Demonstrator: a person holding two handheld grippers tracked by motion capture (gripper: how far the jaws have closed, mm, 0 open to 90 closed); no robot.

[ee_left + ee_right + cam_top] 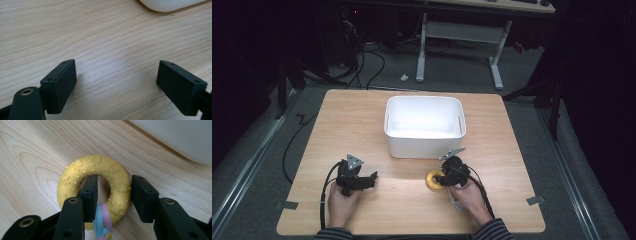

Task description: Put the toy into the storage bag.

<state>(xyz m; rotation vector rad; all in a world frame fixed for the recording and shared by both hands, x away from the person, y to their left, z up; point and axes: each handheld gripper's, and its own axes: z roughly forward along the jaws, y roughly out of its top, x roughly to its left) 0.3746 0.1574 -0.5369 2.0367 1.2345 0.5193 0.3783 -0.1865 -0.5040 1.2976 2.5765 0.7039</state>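
Observation:
A yellow rubber ring (75, 170) embossed with paw prints lies flat on the wooden table (362, 120), just in front of the white bin (388, 125). A pastel blue and pink rope (102, 217) is tied through its hole. My right gripper (114, 180) grips the ring's near side, one jaw down in the hole against the rope and the other against the outer rim. From above, the right gripper (439, 179) sits on the ring (430, 180). My left gripper (373, 176) rests at the front left, and its jaws (117, 67) stand wide apart over bare wood.
The white bin (180, 137) stands mid-table with nothing in it, and its corner (170, 5) shows ahead of the left gripper. Cables trail from both grippers toward the front edge. Beyond the table's far edge are desk legs and floor cables.

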